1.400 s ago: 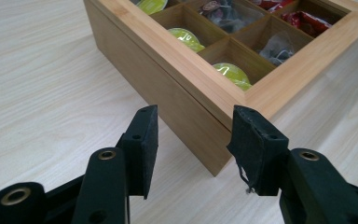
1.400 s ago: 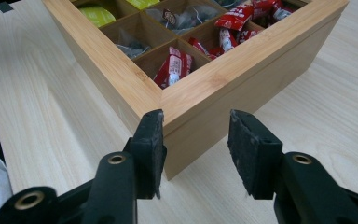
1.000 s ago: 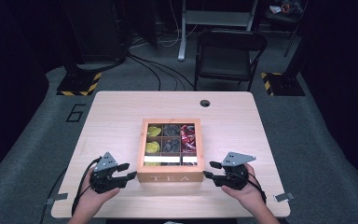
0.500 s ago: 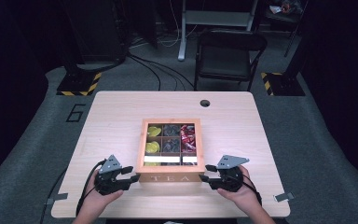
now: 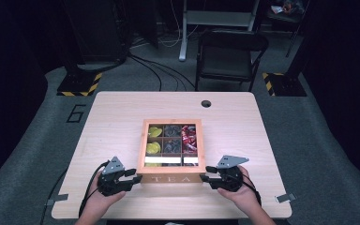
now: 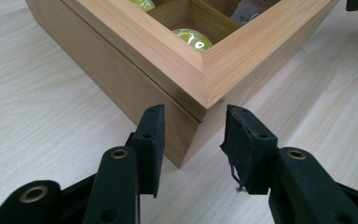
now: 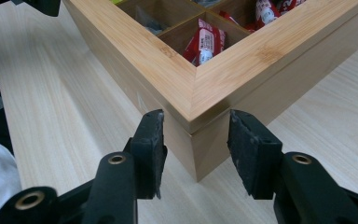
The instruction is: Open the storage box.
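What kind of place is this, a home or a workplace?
Probably a lab or studio: a lit wooden table amid darkness, cables across grey floor, hazard-striped bases, a folding chair.

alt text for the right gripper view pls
The right gripper, its two black jaws open, straddles the near corner of a wooden tea box on a pale wood table, and neither pad visibly presses the wood. Red sachets lie in the open compartment just behind that corner.
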A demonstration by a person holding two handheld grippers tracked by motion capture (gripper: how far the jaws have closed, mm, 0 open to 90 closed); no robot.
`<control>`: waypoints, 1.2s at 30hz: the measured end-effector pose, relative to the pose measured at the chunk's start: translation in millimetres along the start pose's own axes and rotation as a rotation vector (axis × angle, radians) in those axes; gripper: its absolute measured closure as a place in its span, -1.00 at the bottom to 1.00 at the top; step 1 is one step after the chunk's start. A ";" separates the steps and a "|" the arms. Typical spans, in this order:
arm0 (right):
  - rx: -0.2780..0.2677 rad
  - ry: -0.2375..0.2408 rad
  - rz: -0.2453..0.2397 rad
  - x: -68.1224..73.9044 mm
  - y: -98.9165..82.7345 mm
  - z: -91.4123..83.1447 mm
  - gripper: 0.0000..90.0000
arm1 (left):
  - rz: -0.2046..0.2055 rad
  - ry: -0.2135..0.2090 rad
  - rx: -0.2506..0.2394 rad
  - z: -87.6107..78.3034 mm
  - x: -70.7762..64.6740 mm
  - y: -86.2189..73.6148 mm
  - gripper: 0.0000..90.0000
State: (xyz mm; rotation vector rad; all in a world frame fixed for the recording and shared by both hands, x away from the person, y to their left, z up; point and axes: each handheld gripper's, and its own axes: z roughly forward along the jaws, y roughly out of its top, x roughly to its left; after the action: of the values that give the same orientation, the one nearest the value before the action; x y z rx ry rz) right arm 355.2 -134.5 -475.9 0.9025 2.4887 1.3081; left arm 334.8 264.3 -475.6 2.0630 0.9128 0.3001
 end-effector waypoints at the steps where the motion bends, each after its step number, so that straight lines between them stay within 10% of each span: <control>1: 0.003 -0.003 -0.002 -0.1 0.2 0.3 0.23 | 0.001 0.001 -0.004 0.3 -0.3 0.1 0.31; 36: -0.016 -0.039 -0.041 4.9 4.3 0.2 0.26 | 0.001 0.014 -0.012 -1.5 -3.7 5.7 0.36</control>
State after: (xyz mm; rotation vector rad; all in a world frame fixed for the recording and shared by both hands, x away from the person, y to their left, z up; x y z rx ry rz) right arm 353.2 -129.6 -472.1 0.8605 2.4507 1.2833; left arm 334.3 260.5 -469.9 2.0527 0.9161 0.3197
